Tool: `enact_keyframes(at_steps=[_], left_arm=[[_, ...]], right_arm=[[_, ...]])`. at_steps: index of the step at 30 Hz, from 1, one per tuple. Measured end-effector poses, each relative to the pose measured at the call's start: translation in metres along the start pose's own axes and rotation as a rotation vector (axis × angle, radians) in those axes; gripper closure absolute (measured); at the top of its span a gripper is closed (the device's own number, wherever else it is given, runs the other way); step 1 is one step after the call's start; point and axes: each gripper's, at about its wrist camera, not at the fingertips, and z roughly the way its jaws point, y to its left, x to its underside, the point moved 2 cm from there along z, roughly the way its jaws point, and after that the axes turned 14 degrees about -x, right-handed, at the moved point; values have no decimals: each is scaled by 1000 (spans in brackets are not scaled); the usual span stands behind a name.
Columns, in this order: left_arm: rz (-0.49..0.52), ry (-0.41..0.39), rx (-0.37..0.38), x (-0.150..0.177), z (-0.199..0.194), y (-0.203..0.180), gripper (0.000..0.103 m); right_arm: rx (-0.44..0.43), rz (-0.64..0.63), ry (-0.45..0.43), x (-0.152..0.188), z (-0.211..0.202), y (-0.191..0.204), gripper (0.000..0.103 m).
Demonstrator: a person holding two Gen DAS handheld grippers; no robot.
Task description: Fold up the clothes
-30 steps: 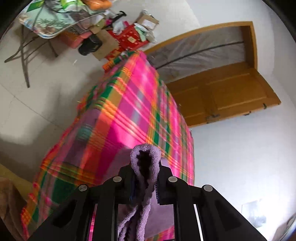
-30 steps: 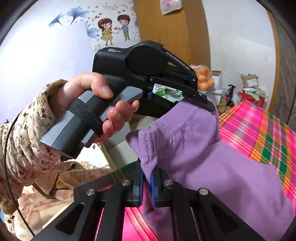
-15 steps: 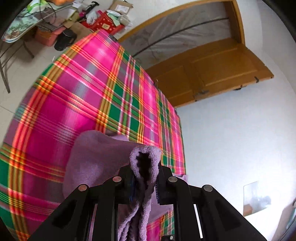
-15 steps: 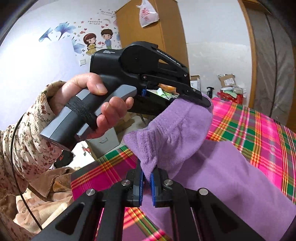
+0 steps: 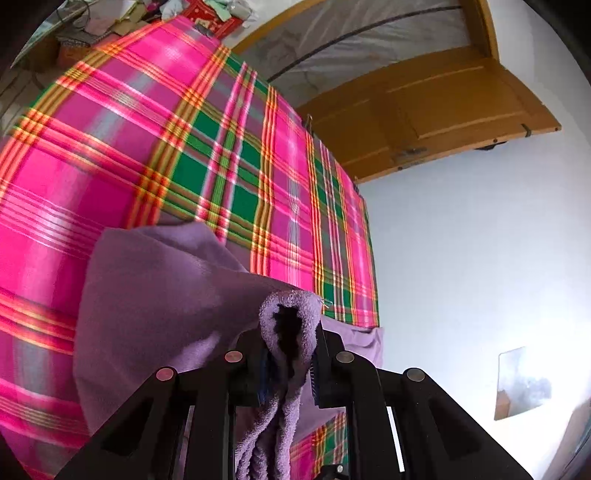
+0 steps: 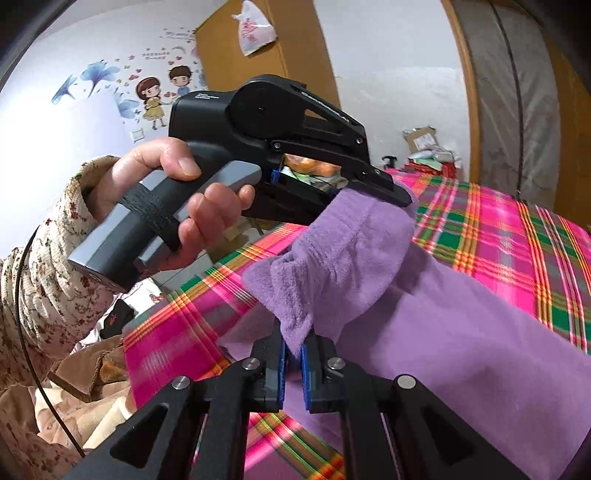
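A purple fleece garment [image 5: 159,288] hangs from both grippers over a bed with a pink, green and orange plaid cover [image 5: 155,140]. My left gripper [image 5: 290,354] is shut on a bunched purple edge that loops up between its fingers. In the right wrist view my right gripper [image 6: 292,354] is shut on another edge of the same garment [image 6: 461,343], which spreads to the right over the plaid cover [image 6: 517,236]. A hand [image 6: 162,192] holds the left gripper [image 6: 388,194] just ahead, its tip clamped on the purple cloth.
A wooden door [image 5: 436,107] and a grey sheet-covered frame stand past the bed's far end. Cluttered boxes and a table [image 5: 92,26] sit at the far left. A white wall [image 5: 480,258] borders the bed's right side. Beige cloth [image 6: 66,398] lies beside the bed.
Both grippers have carried the purple garment in over the bed; the plaid cover now fills more of both views and more purple cloth spreads on it. Both grips stay unchanged.
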Motion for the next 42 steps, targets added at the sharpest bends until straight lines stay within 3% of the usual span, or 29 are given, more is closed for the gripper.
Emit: enact_keyframes(at_steps=[8, 14, 17, 19, 23, 27, 30, 34, 39, 42], left_arm=[[-18, 64, -28, 5, 39, -10, 87], [-31, 59, -47, 7, 46, -11, 79], [-23, 44, -53, 8, 43, -14, 74], [-18, 24, -47, 10, 37, -15, 50], [-31, -16, -22, 14, 24, -10, 49], [-82, -69, -18, 21, 4, 11, 49], [-134, -112, -24, 32, -12, 35, 49], [-183, -176, -41, 47, -33, 62, 49], [-164, -248, -148, 66, -48, 81, 49], [-136, -251, -193, 73, -47, 82, 48]], right_arm=[[5, 89, 25, 26, -9, -30, 95], [-7, 143, 42, 37, -16, -47, 90], [-19, 190, 47, 44, -21, -56, 87], [-21, 215, 52, 47, -24, -61, 82], [-16, 268, 58, 55, -33, -73, 70], [-28, 372, 2, 61, -49, -93, 59], [-17, 437, -39, 66, -65, -107, 58], [28, 443, -76, 55, -77, -115, 58], [-3, 397, -112, 17, -68, -118, 56], [-52, 390, -81, -4, -44, -121, 56]])
